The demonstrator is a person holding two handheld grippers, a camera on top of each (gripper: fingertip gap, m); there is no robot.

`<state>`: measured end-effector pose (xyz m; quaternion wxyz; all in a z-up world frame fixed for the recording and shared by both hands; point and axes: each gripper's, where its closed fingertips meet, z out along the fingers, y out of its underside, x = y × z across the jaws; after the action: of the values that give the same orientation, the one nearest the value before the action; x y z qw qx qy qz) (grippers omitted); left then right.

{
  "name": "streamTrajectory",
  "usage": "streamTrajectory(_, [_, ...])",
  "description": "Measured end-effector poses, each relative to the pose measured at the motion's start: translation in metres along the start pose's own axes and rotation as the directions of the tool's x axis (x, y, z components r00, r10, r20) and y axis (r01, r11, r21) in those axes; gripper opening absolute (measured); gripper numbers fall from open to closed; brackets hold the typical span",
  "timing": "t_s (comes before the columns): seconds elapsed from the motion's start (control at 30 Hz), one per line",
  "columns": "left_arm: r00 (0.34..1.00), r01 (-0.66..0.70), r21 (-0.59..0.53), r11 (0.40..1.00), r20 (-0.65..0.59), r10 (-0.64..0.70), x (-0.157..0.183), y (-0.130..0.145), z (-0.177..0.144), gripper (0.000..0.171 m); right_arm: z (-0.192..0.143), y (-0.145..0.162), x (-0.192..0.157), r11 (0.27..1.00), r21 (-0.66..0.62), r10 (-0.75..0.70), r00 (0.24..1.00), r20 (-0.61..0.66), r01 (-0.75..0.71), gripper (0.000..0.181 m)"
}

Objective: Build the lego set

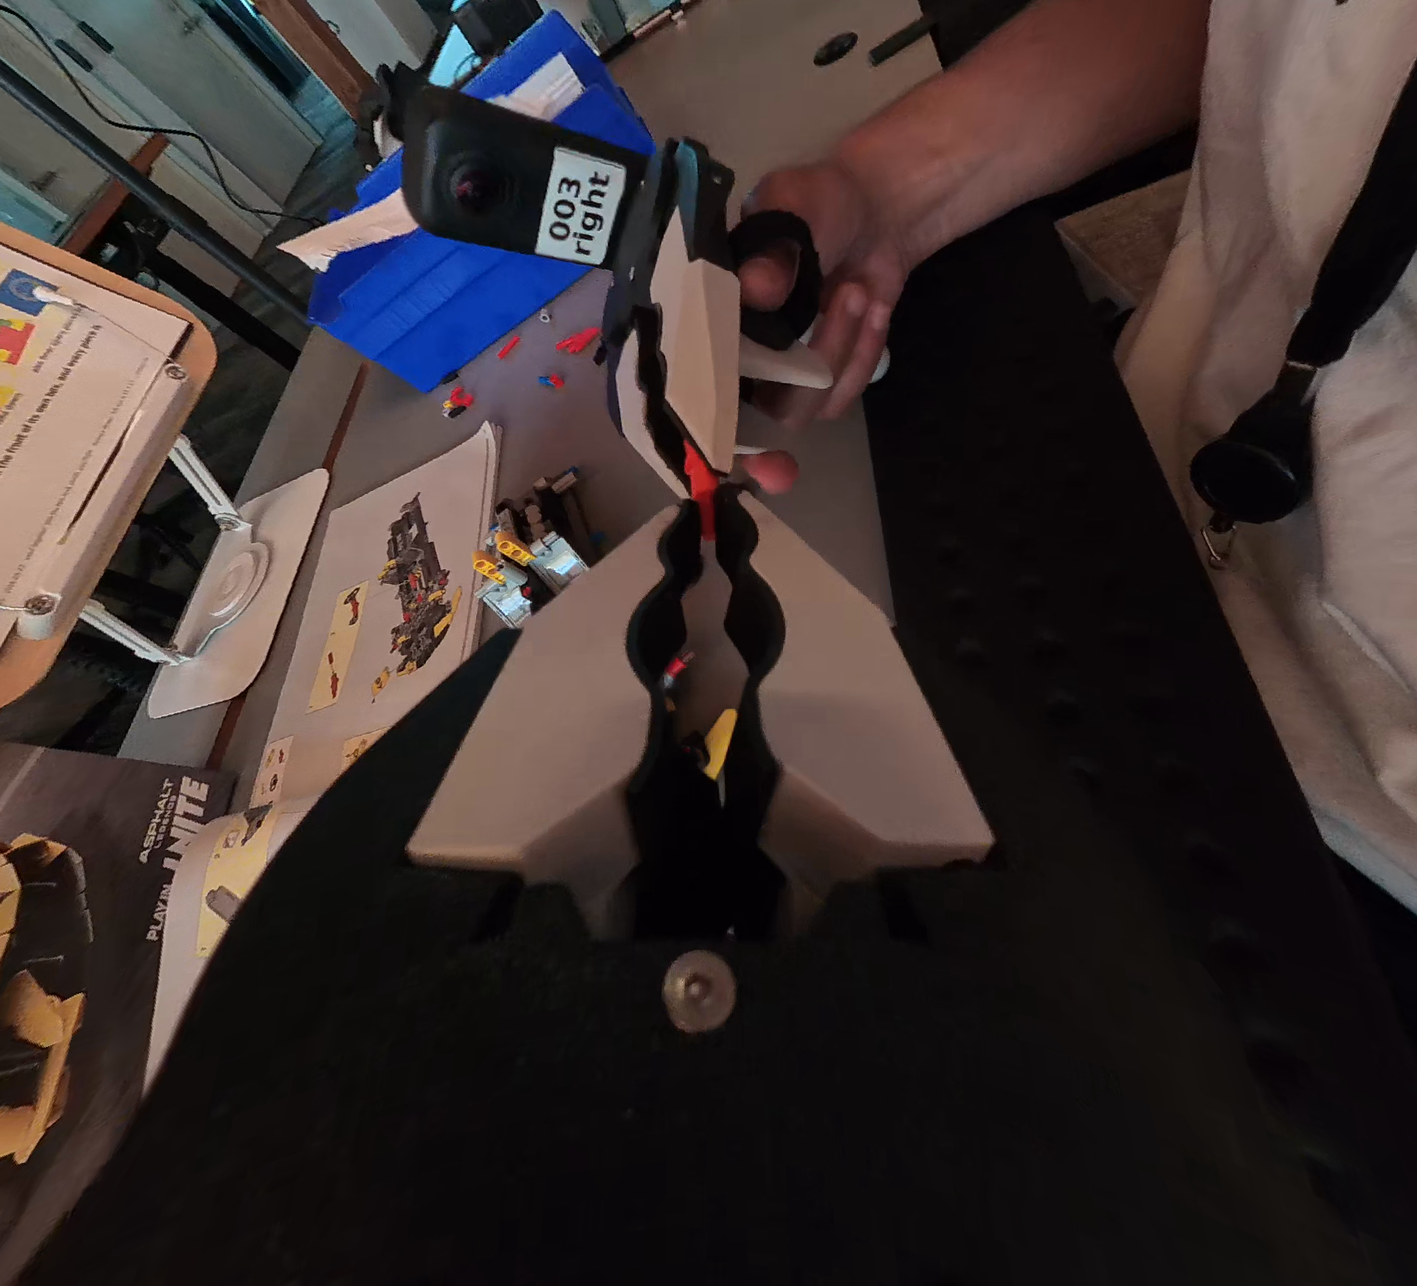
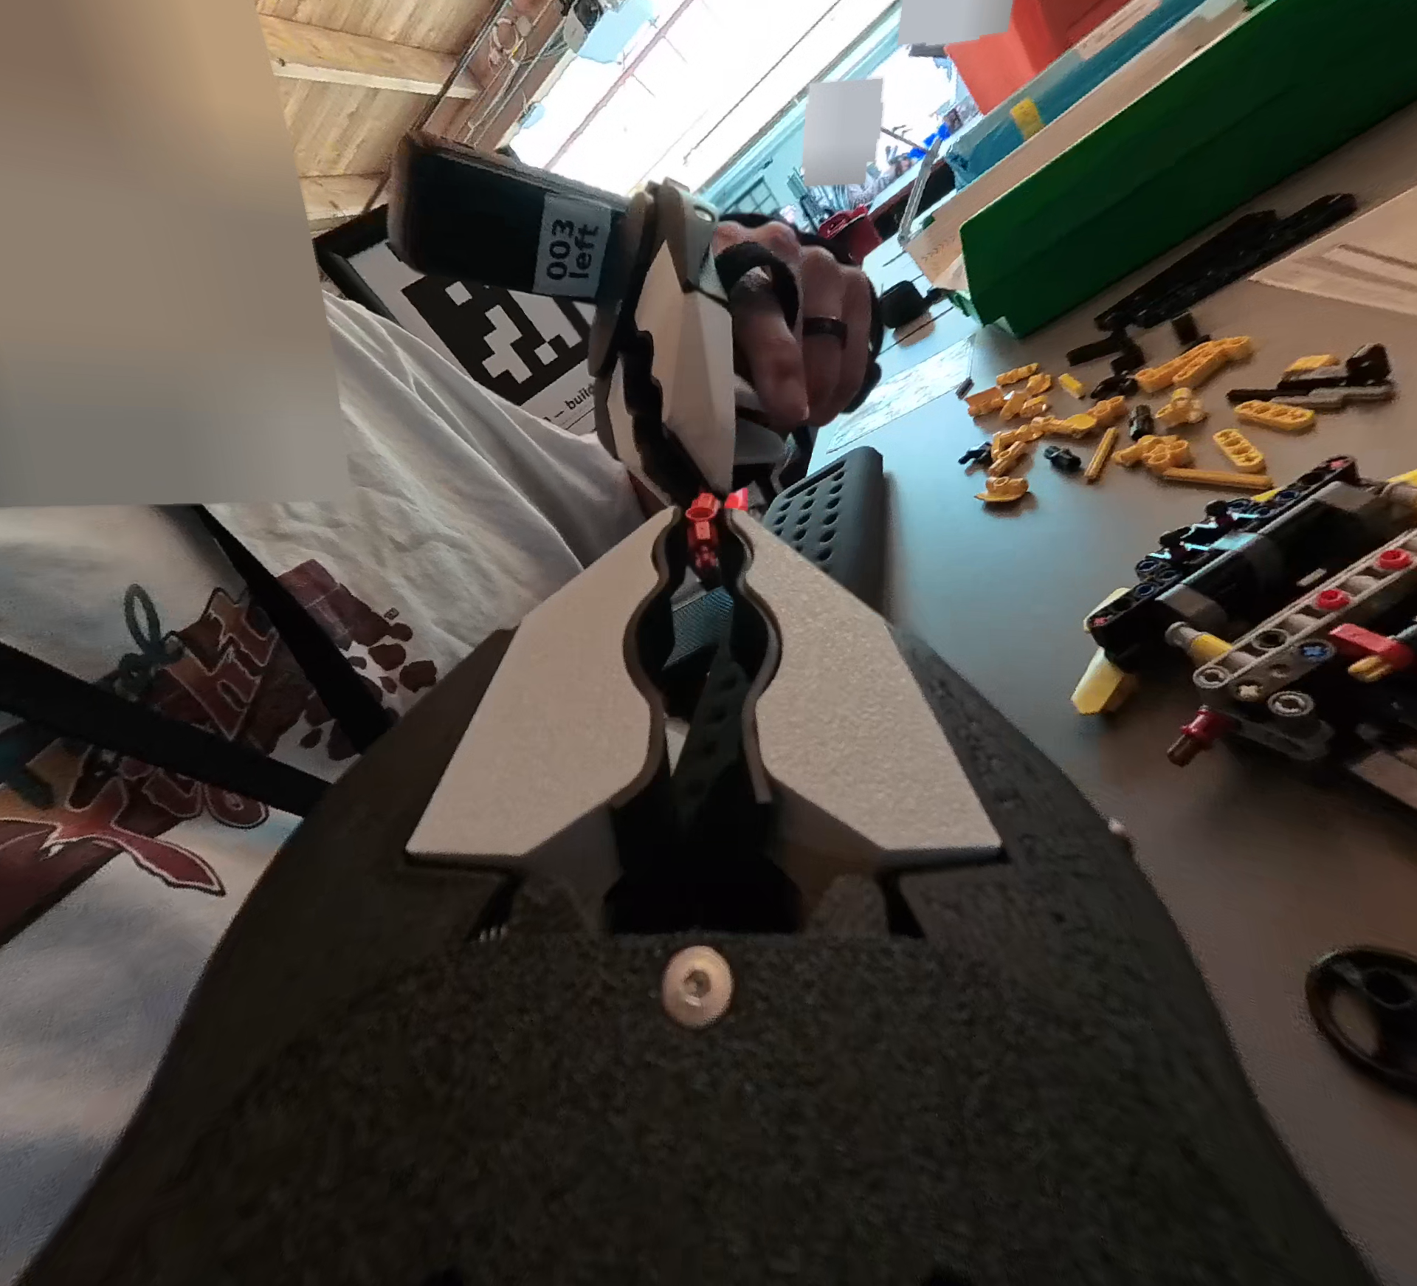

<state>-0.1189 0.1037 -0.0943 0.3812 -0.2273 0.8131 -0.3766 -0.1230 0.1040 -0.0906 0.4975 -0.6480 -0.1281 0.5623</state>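
Your grey table [image 2: 997,559] lay open between the half-built black chassis [image 2: 1265,643] and the yellow loose parts [image 2: 1112,421]; the green bin [image 2: 1150,175] closed its far edge. You held both tools tip to tip above the near edge. Your left gripper [image 1: 701,520] and right gripper [image 2: 701,528] each stood nearly closed, pinching the small red pin piece [image 2: 701,532] between them.

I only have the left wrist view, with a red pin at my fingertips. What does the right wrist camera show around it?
Observer: Below the red pin, a black holed beam shows between the right gripper fingers.
Operator: Any spare yellow parts?
Observer: Yes, yellow pieces lie scattered on the table, in front of a green bin.
Operator: Anything nearer?
Observer: A black round piece lies alone at the right edge.
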Motion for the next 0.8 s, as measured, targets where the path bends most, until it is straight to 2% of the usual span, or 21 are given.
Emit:
streamTrajectory(0.2, [0.998,-0.041,-0.030,0.999,-0.040,0.040,0.001,-0.001,0.000,0.002,0.000,0.002,-0.001,1.000,-0.006,0.020,0.999,0.028,-0.020,0.006])
streamTrajectory(0.43, [1.000,-0.009,-0.002,1.000,0.016,0.009,-0.009,-0.006,0.002,0.001,-0.005,-0.010,-0.001,0.994,0.072,0.080,0.995,0.065,-0.085,0.006])
streamTrajectory(0.8, [0.999,-0.003,-0.013,1.000,0.034,0.004,-0.009,-0.001,-0.002,0.001,-0.008,-0.012,0.000,0.993,0.081,0.081,0.995,0.060,-0.085,0.006])
